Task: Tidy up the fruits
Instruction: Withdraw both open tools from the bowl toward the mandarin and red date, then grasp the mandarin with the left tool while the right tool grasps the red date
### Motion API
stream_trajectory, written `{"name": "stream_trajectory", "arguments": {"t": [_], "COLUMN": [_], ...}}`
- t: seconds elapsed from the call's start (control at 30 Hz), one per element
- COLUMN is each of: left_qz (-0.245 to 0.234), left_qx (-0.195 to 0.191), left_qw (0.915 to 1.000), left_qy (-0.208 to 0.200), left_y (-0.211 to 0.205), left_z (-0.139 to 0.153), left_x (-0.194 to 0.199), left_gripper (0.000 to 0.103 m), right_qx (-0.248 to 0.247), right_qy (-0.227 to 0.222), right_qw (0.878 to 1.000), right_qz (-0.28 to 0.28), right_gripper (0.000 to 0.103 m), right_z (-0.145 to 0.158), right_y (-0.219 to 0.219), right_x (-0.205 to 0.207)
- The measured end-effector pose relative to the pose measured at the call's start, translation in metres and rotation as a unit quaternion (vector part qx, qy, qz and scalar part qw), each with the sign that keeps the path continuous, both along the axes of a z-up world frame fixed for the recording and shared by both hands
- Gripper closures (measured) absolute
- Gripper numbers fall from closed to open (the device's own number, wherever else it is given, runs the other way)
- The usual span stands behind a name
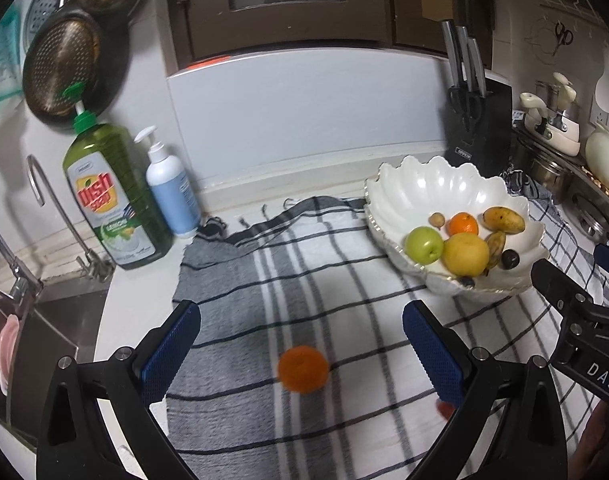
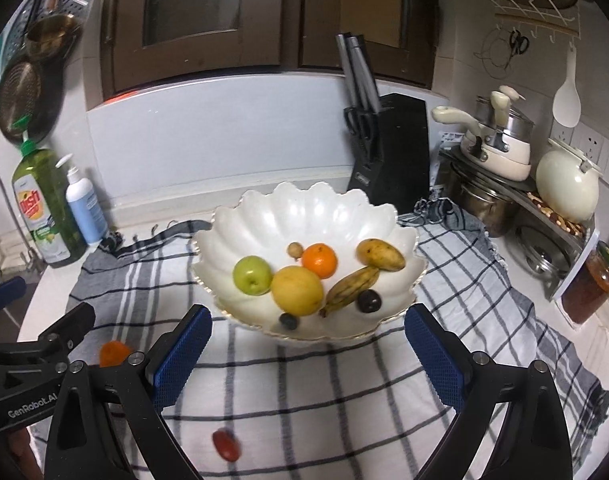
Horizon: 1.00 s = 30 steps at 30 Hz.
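A white scalloped bowl (image 2: 304, 208) (image 1: 424, 188) on a checked cloth holds a green apple (image 2: 251, 275), a yellow fruit (image 2: 297, 290), an orange (image 2: 320, 260), a mango (image 2: 380, 255), a banana (image 2: 350, 290) and small dark fruits. A loose orange (image 1: 303, 369) (image 2: 113, 353) lies on the cloth between the fingers of my open left gripper (image 1: 302, 352), a little beyond them. A small red fruit (image 2: 225, 444) (image 1: 445, 409) lies near the front. My right gripper (image 2: 307, 344) stands open and empty just before the bowl.
The checked cloth (image 1: 304, 280) covers the counter. Dish soap (image 1: 114, 196) and a pump bottle (image 1: 172, 192) stand at the left by the sink (image 1: 44, 320). A knife block (image 2: 392, 156), pots (image 2: 496, 168) and a jar (image 2: 592, 284) crowd the right.
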<state>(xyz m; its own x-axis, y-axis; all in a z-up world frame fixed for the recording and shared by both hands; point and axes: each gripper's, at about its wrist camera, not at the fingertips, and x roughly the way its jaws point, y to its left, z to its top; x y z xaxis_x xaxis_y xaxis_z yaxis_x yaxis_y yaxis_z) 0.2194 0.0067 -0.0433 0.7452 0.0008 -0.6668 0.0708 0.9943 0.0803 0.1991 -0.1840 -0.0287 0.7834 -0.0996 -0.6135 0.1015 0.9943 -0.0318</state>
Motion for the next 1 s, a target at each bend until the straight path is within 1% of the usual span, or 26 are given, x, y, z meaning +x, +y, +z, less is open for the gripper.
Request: {"name": "stream_trajectory", "arguments": {"t": [0.13,0.27,0.53,0.7,0.83,0.9,0.97,1.0], "left_qz": [0.004,0.006,0.001,-0.001,-0.001,0.000,-0.002,-0.003], "left_qx": [-0.007,-0.010,-0.008,-0.010,-0.005,-0.002,-0.003,-0.003], "left_qw": [1.0000,0.9999,0.9997,0.9991,0.9989,0.9987,0.9983,0.9981], "left_qy": [0.001,0.005,0.023,0.040,0.047,0.051,0.058,0.061], "left_y": [0.012,0.019,0.019,0.018,0.015,0.014,0.014,0.014], "left_z": [-0.007,-0.016,-0.044,-0.062,-0.075,-0.082,-0.088,-0.091], "left_x": [-0.007,-0.010,-0.006,0.002,0.008,0.011,0.015,0.017], "left_gripper": [0.000,0.000,0.001,0.006,0.006,0.009,0.016,0.017], "right_qx": [-0.008,-0.004,-0.006,-0.008,-0.005,-0.003,-0.003,-0.002], "right_qy": [-0.004,-0.001,0.013,0.027,0.041,0.047,0.051,0.053], "right_qw": [1.000,1.000,1.000,1.000,0.999,0.999,0.999,0.999], "right_qz": [0.007,0.012,0.008,0.005,0.002,0.000,-0.001,-0.002], "right_gripper": [0.005,0.005,0.005,0.005,0.005,0.005,0.005,0.005], "right_z": [-0.003,-0.011,-0.031,-0.047,-0.060,-0.066,-0.071,-0.073], "right_y": [0.014,0.021,0.026,0.027,0.026,0.026,0.027,0.027], "right_x": [-0.006,-0.010,-0.008,-0.003,0.003,0.007,0.009,0.011]}}
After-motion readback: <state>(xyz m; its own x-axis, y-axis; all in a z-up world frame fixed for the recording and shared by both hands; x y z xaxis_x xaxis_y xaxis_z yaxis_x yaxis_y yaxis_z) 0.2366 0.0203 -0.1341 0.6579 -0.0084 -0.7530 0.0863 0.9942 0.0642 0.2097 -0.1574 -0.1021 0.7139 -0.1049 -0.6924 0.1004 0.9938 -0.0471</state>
